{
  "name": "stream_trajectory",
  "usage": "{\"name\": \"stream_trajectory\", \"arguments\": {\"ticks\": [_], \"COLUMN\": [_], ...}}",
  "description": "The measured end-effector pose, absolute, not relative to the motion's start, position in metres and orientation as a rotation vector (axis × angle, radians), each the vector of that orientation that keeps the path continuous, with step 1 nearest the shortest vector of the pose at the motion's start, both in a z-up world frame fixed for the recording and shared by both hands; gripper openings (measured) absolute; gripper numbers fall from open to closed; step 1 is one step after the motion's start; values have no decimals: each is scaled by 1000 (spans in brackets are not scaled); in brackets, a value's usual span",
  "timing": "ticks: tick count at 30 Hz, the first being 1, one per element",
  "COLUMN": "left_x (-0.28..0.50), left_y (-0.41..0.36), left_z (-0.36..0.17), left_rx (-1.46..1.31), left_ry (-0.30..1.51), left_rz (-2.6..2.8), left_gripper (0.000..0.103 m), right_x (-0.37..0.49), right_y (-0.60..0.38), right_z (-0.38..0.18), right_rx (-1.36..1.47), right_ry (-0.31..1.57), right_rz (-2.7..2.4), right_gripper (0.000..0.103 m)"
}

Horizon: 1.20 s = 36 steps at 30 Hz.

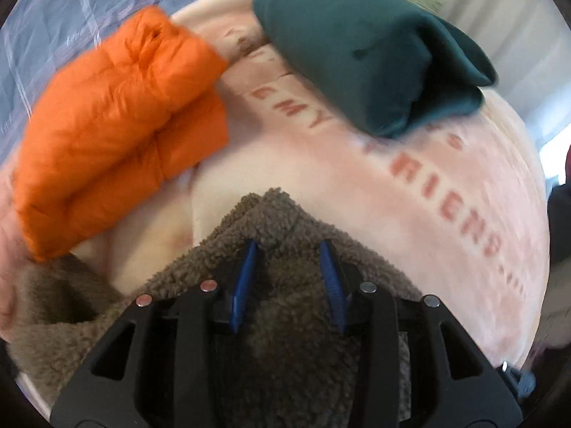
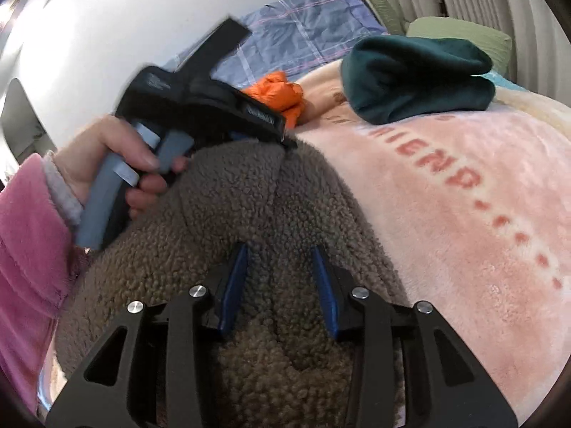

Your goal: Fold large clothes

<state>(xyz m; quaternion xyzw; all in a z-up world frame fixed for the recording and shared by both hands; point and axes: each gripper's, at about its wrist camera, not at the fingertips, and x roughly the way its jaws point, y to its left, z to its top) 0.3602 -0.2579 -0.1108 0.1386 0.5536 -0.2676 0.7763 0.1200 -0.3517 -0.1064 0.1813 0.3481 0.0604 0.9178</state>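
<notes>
A brown fleece garment point(image 1: 282, 221) lies bunched on a pink blanket point(image 1: 410, 192). My left gripper point(image 1: 289, 246) is shut on a thick fold of it, the fleece filling the gap between the blue pads. In the right wrist view the same brown fleece point(image 2: 249, 192) spreads below my right gripper point(image 2: 280, 248), which is also shut on a fold of it. The left gripper point(image 2: 285, 135) shows there too, held by a hand in a pink sleeve point(image 2: 28, 235), pressing on the far edge of the fleece.
A folded orange puffer jacket point(image 1: 117, 125) lies left on the blanket, and a folded dark green garment point(image 1: 371, 53) lies at the back. A blue checked sheet point(image 1: 71, 10) and a green pillow point(image 2: 460, 32) lie beyond. A white wall point(image 2: 107, 18) stands to the left.
</notes>
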Motion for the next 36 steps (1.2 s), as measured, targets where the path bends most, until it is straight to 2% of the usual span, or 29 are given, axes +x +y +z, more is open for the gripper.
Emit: {"name": "stream_trajectory", "arguments": {"ticks": [5,7,8,10,13,15,18,20,22,23,24,29,33,34,35,36], "left_x": [343,329,321,310,301,308,327,340,348,350,349,348,334,327,316,309], "left_y": [-249,-238,-230,-209,-151,-120,-63,-28,-21,-22,-25,-8,-12,-15,-20,-24], "left_z": [-96,-71,-56,-28,6,10,-1,-21,-48,-71,-87,-110,-92,-81,-70,-61], "left_rx": [319,291,268,242,212,198,122,11,5,43,83,-69,-5,18,32,39], "left_ry": [1105,1034,994,905,825,816,848,905,957,979,972,944,917,896,879,870], "left_rz": [-582,-587,-587,-581,-530,-492,-398,-378,-372,-364,-344,-352,-313,-304,-309,-320], "left_gripper": [39,39,48,57,57,57,53,45,52,61,65,67,66,59,47,42], "right_x": [119,119,119,118,117,116,116,115,116,117,118,119,118,118,118,118], "right_y": [-352,-349,-349,-349,-352,-352,-352,-352,-352,-351,-351,-351,-350,-350,-351,-351], "right_z": [-105,-102,-102,-101,-103,-103,-103,-104,-104,-103,-103,-103,-102,-101,-101,-101], "right_rx": [369,345,334,317,345,351,357,359,359,357,355,361,348,348,348,349], "right_ry": [713,703,700,697,702,699,690,689,692,692,692,694,698,700,704,706], "right_rz": [136,133,132,113,123,121,113,115,118,120,121,119,115,112,110,109], "right_gripper": [40,41,41,42,42,42,43,43,43,43,43,44,44,45,45,45]}}
